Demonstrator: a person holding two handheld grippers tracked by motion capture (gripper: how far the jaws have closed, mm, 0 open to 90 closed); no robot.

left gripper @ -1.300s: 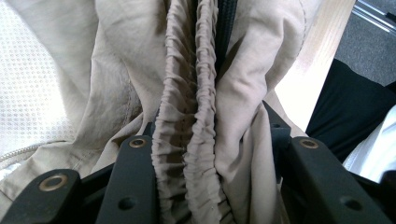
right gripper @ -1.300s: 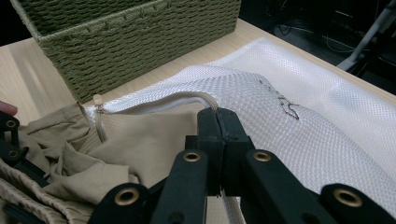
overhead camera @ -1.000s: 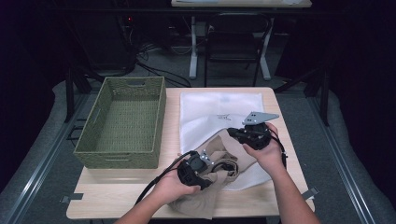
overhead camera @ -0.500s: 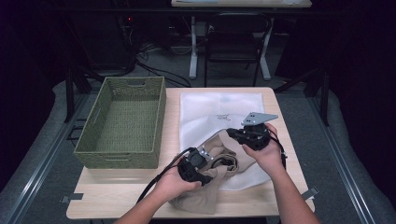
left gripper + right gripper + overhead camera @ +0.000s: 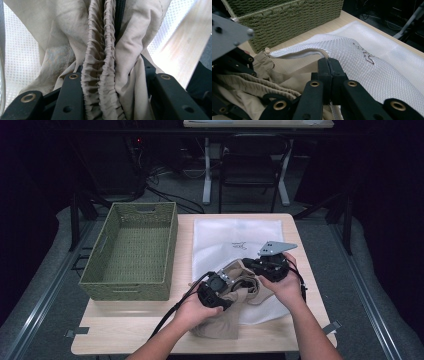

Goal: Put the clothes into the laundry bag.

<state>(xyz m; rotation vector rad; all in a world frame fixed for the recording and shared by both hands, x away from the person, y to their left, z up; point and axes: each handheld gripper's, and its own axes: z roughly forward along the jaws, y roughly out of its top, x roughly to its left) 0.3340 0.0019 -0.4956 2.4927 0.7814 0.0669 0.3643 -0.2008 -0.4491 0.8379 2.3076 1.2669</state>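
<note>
- While the beige garment lies bunched at the lower centre of the high view, half inside the mouth of the white mesh bag, it is held from both sides.
- The left gripper is closed on the garment's gathered waistband, which is seen running up the middle of the left gripper view between the jaws; the pads press on the bunched cloth.
- The right gripper is shut tight on the bag's open edge, the jaws meeting with only the thin mesh rim pinched between them.
- The garment's long axis is judged to run from lower left to upper right in the high view, pointing into the bag, which stretches away toward the upper centre; the left gripper is the nearer one for pushing it in.
- The green basket stands apart at the left.
- Compared with the earlier frames, little is changed: the left gripper is shifted slightly toward the bag, and the right is kept in place.
</note>
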